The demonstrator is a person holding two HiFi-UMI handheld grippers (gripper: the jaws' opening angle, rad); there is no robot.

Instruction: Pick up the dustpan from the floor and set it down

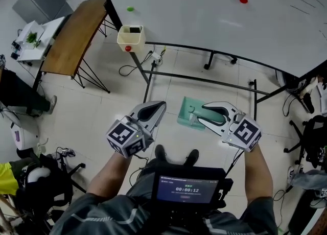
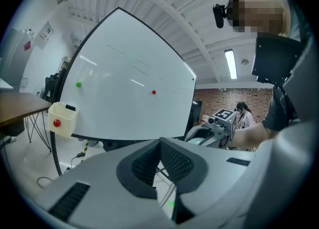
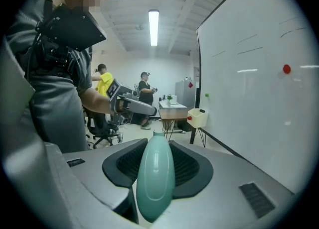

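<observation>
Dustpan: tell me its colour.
The dustpan is pale teal green, and it shows best in the right gripper view.

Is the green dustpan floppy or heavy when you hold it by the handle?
Probably stiff: the dustpan looks flat and unbent in the right gripper. Likely light, held by its handle alone. That smooth, rounded handle might twist between the jaws.

Timer digits "00:00:12" on the dark screen (image 1: 185, 189) at the person's chest.
</observation>
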